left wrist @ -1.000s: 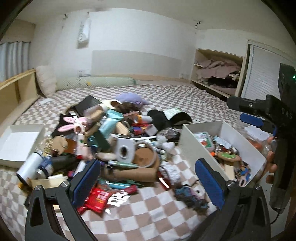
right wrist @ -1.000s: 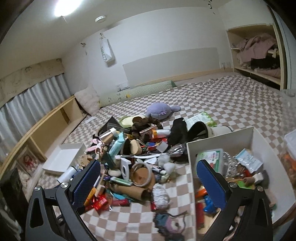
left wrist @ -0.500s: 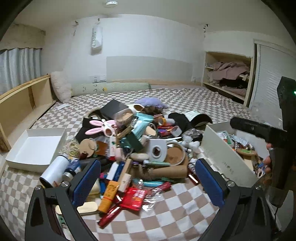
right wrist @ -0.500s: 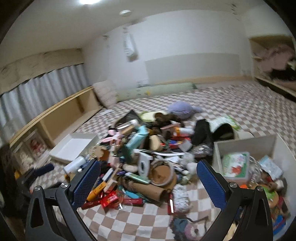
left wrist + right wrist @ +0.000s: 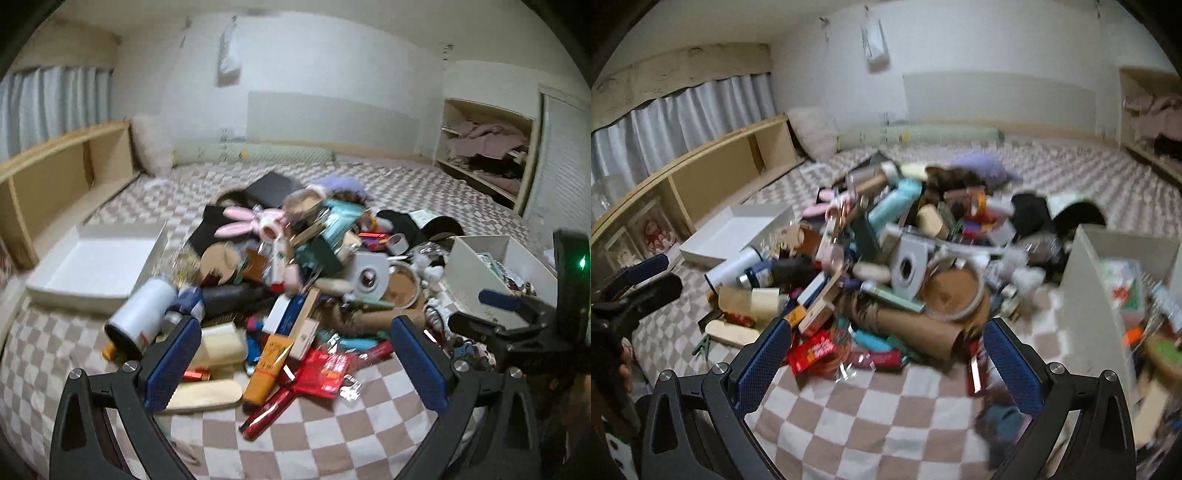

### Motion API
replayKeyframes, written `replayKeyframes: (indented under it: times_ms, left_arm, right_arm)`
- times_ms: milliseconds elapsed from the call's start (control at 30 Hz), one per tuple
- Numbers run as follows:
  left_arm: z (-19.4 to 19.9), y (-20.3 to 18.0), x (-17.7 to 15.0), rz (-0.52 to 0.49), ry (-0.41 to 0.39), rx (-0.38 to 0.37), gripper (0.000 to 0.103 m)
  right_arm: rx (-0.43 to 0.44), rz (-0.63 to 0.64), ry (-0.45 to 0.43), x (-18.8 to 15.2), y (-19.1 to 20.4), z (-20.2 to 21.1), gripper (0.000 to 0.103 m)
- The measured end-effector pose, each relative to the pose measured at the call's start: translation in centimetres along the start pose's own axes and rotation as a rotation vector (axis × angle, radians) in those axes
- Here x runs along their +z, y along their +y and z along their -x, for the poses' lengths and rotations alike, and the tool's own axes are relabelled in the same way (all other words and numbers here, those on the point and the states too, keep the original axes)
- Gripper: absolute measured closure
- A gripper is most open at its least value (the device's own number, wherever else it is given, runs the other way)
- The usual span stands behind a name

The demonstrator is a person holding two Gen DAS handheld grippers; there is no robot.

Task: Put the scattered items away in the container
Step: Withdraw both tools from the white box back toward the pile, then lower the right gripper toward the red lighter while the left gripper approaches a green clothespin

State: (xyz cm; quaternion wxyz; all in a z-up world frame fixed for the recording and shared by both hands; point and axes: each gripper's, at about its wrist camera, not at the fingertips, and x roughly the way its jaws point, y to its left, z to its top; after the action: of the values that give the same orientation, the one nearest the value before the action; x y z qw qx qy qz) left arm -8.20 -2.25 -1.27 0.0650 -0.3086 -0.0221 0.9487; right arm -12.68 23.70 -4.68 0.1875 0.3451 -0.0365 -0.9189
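A heap of scattered items (image 5: 295,266) lies on the checkered bedspread: a pink bunny toy (image 5: 251,221), a white can (image 5: 140,314), an orange tube (image 5: 267,369), a red packet (image 5: 325,373) and a cardboard tube (image 5: 916,332). Right of the heap stands the white container (image 5: 476,258), also seen from the right wrist as the container (image 5: 1082,295), with several items inside. My left gripper (image 5: 295,365) hangs open over the heap's near edge, holding nothing. My right gripper (image 5: 886,363) is open too, over the near edge by the cardboard tube. Each gripper shows at the edge of the other's view.
A shallow white tray (image 5: 92,266) lies left of the heap. A low wooden shelf (image 5: 55,177) runs along the left wall, with a pillow (image 5: 151,147) and green bolster (image 5: 258,153) at the back. An open closet (image 5: 484,147) holds clothes at the right.
Both views have swung left, from the container toward the heap. The right gripper has left the space over the container and now faces the heap. Both stay open.
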Motion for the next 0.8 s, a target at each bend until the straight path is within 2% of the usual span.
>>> replayKeyframes:
  times_ms: [200, 500, 633, 800]
  left_arm:
    - [-0.9, 2.5, -2.6, 0.132, 0.073, 0.041, 0.0]
    - [-4.4, 4.3, -6.7, 0.303, 0.248, 0.119, 0.001]
    - [-5.2, 4.3, -7.0, 0.362, 0.247, 0.109, 0.001]
    - [-6.0, 4.6, -5.8, 0.362, 0.221, 0.107, 0.001]
  right_arm:
    - [-0.04, -0.044, 0.057, -1.5, -0.5, -3.1, 0.0]
    - [-0.013, -0.083, 0.091, -3.6, -0.8, -5.6, 0.0]
    - [0.035, -0.058, 0.106, -4.5, 0.0, -6.1, 0.0]
    - [0.135, 0.03, 0.107, -5.7, 2.8, -6.0, 0.0]
